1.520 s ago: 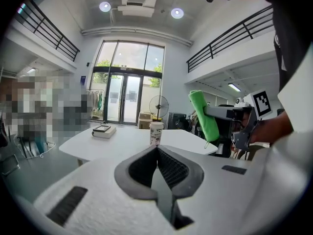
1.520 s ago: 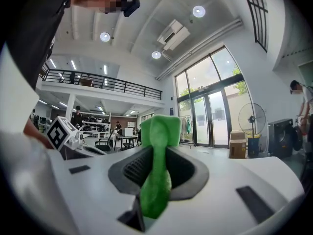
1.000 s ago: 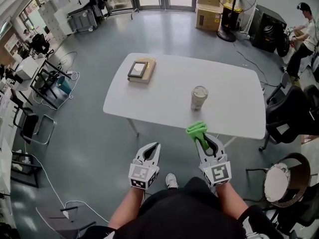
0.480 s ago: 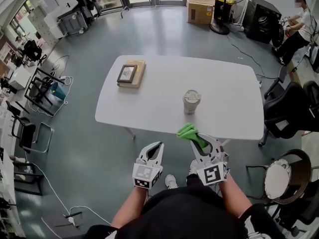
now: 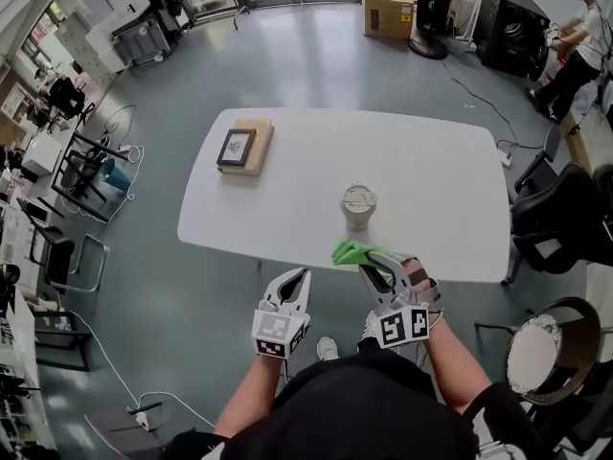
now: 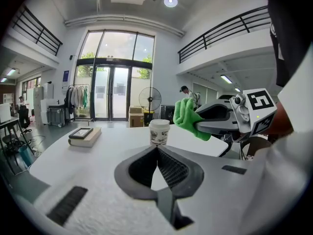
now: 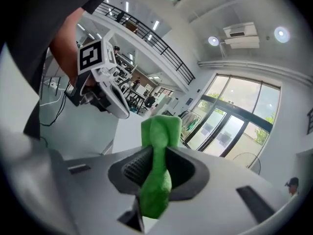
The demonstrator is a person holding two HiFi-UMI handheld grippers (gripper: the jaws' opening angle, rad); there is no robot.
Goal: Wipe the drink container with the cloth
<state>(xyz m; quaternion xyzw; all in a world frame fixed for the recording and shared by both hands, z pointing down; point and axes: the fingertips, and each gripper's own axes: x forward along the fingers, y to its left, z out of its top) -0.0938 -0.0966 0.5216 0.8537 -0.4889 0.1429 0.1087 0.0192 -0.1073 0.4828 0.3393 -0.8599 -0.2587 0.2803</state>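
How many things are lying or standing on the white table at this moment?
3: the lidded cup near the front edge, a book at the far left corner, and a small framed picture lying on that book.

No words, brands or numbers can be read anywhere. The left gripper (image 5: 295, 278) and the right gripper (image 5: 375, 264) bear only black-and-white square markers (image 5: 406, 326), and the dark print on the drink container (image 5: 358, 209) is too small to read.
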